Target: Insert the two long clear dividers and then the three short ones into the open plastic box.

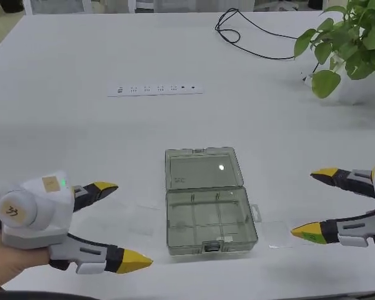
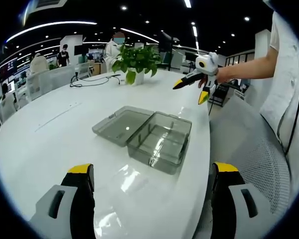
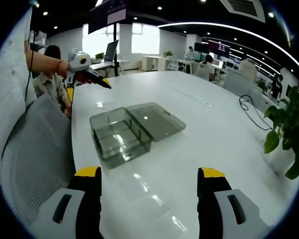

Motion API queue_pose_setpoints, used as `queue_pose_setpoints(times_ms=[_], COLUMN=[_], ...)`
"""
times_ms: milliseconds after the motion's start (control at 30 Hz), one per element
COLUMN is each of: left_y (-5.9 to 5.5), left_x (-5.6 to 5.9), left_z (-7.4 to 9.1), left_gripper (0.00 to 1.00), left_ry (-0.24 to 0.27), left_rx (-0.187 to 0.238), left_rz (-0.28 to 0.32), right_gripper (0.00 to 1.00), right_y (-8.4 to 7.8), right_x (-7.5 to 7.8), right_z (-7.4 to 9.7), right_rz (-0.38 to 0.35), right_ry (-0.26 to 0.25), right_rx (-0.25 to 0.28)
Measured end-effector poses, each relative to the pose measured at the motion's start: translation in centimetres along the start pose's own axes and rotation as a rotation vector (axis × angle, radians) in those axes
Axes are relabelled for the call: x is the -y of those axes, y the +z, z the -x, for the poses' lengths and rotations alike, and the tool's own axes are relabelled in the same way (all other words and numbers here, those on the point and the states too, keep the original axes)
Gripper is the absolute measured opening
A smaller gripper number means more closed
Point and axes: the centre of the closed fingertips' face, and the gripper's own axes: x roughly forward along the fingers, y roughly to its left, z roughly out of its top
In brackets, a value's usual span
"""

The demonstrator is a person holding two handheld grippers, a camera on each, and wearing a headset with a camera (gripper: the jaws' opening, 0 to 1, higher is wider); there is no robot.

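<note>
The smoky clear plastic box point(image 1: 211, 219) lies open on the white table, its lid point(image 1: 203, 167) folded flat toward the far side. Faint clear partition lines show inside the base. One flat clear divider point(image 1: 144, 220) lies just left of the box, and another clear divider point(image 1: 278, 234) lies to its right. My left gripper point(image 1: 122, 223) is open, left of the box over the near table edge. My right gripper point(image 1: 315, 203) is open on the box's right. The box point(image 2: 157, 137) sits ahead of the open left gripper point(image 2: 153, 172). Beyond the open right gripper point(image 3: 149, 174) sits the box point(image 3: 120, 137).
A white power strip point(image 1: 155, 89) lies at mid table. A black cable point(image 1: 250, 31) and a potted plant point(image 1: 353, 44) are at the far right. A mesh chair point(image 3: 35, 149) stands by the table edge. People sit in the office behind.
</note>
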Motion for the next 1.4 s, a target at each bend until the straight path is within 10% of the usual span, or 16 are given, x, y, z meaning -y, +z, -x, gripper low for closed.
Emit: queue_pose_setpoints(times_ms=[500, 900, 1400], left_y=[-1.0, -5.0, -9.0], left_x=[-1.3, -5.2, -6.9], left_z=[0.6, 2.5, 3.2], left_gripper=[0.99, 0.85, 0.59], left_ry=[0.036, 0.194, 0.304], left_rx=[-0.034, -0.209, -0.365], left_rz=[0.043, 0.236, 0.354], right_gripper=[0.79, 0.78, 0.78], right_y=[0.0, -0.2, -0.4], right_x=[0.0, -0.2, -0.4], right_z=[-0.1, -0.3, -0.6], right_rz=[-0.008, -0.022, -0.033], right_ry=[0.002, 0.003, 0.006], right_rx=[0.006, 0.007, 0.009])
